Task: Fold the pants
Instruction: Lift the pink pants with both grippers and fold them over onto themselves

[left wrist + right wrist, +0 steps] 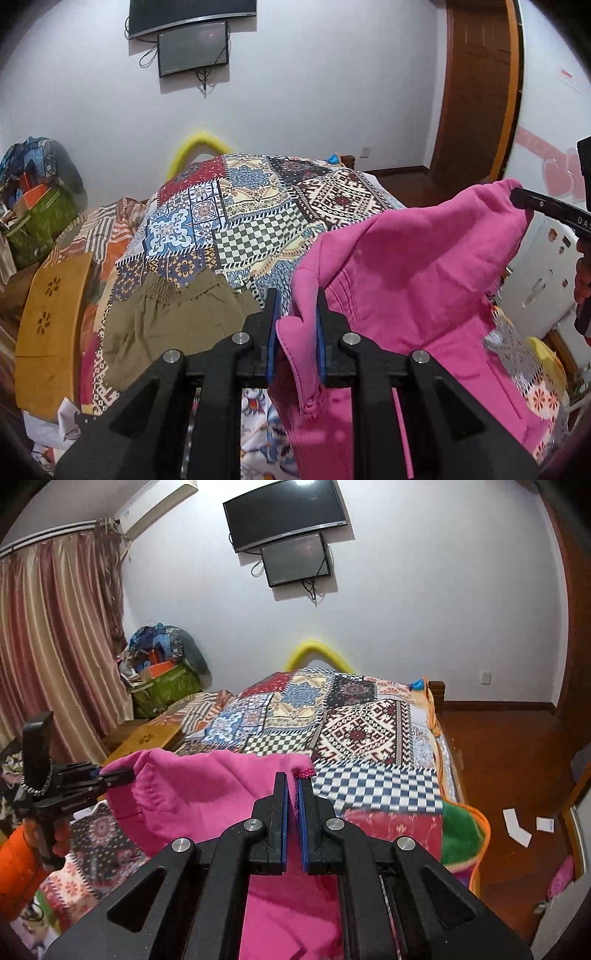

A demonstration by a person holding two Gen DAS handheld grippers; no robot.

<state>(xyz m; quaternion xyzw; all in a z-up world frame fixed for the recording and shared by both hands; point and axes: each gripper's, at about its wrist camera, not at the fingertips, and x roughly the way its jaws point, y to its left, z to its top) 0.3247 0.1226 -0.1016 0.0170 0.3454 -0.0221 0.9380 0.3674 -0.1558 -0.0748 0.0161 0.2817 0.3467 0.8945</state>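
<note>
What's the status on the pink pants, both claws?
Left claw shut on pink pants; right claw shut on their other edge. Pants lifted, spread above patchwork bedspread. Olive garment lies on bed alongside.

White walls, two wall-mounted screens (288, 520), striped curtain (55, 635), wooden door (480, 92), reddish wood floor (509, 760).
</note>
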